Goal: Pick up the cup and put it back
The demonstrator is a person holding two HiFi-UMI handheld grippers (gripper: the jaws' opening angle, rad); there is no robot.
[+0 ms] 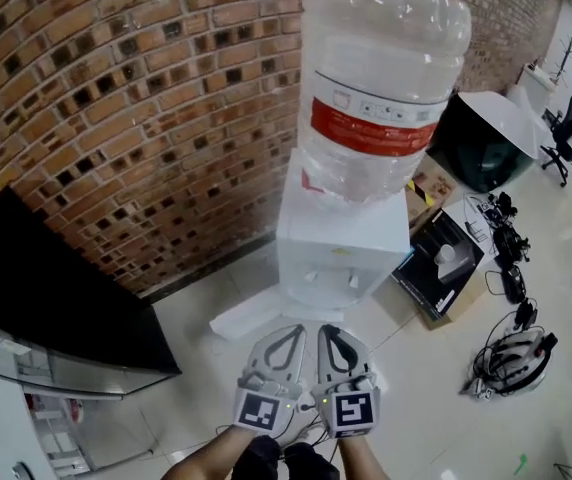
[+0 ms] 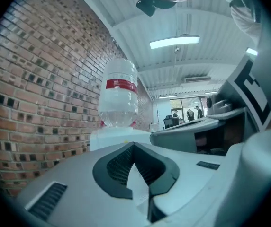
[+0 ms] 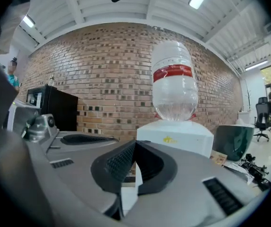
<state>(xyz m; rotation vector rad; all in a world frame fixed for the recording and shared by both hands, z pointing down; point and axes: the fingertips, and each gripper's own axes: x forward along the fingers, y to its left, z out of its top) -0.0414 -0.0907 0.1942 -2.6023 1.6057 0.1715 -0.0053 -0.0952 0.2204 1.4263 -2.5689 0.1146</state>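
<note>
No cup shows in any view. A white water dispenser (image 1: 341, 238) with a large clear bottle (image 1: 381, 78) on top stands against the brick wall, ahead of both grippers. My left gripper (image 1: 286, 333) and right gripper (image 1: 329, 333) are held side by side low in the head view, just short of the dispenser's foot. Both are shut, tips together, with nothing between them. The left gripper view looks past its closed tips (image 2: 134, 145) to the bottle (image 2: 119, 96). Beyond the closed tips (image 3: 135, 143) in the right gripper view stands the dispenser (image 3: 176, 138).
A black appliance (image 1: 56, 308) sits on a stand at the left. Right of the dispenser are a dark green bin (image 1: 476, 143), an open cardboard box (image 1: 441, 263) and a tangle of cables (image 1: 511, 358) on the pale floor. Office chairs stand far right.
</note>
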